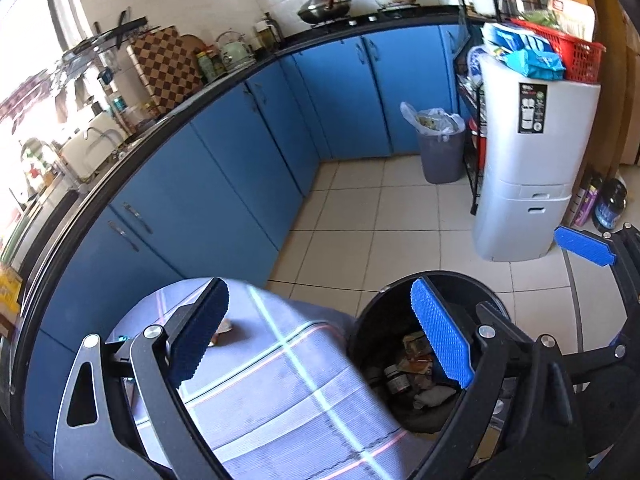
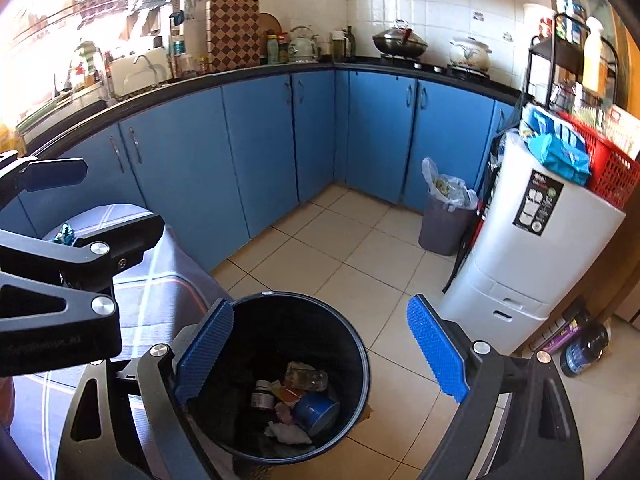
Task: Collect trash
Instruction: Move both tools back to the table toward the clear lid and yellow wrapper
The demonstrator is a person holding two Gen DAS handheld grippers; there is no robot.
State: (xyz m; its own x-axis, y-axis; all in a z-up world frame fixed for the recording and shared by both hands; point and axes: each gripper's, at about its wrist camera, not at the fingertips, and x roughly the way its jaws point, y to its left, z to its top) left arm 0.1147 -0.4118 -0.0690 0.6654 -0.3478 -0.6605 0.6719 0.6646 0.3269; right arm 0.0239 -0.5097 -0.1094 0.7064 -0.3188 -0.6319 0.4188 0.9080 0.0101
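Left tongs (image 1: 320, 328): we see them spread wide, nothing between the blue pads, over the cloth-covered table (image 1: 280, 380) and the edge of the black bin (image 1: 400, 300).
Right tongs (image 2: 320, 352): spread wide too, nothing held, directly over the mouth of the black bin (image 2: 352, 336).
Bins, count: two. The black bin stands on the tiled floor (image 2: 360, 248) just beside the table; a grey bin (image 2: 444, 224) with a clear liner bag stands by the blue cabinets (image 2: 240, 140), well apart.
Trash in black bin: we count one small dark jar (image 2: 262, 394), one blue round container (image 2: 316, 410), one crumpled white tissue (image 2: 288, 434), plus several wrappers we cannot count apart.
Trash on table: one teal wrapper (image 2: 64, 234) near the far edge in the right view; one small scrap (image 1: 224, 326) beside the left tongs' pad in the left view. What the scrap is, we cannot tell.
White storage unit (image 2: 532, 248): one, with two drawers; one black label, print too small to read.
Red basket (image 2: 608, 164): one, on top of the unit, beside blue packets (image 2: 560, 148).
Writing: faint lettering on the left tongs' body in the right view, unreadable.
Stove: one wok (image 2: 400, 42), one white pot (image 2: 470, 54).
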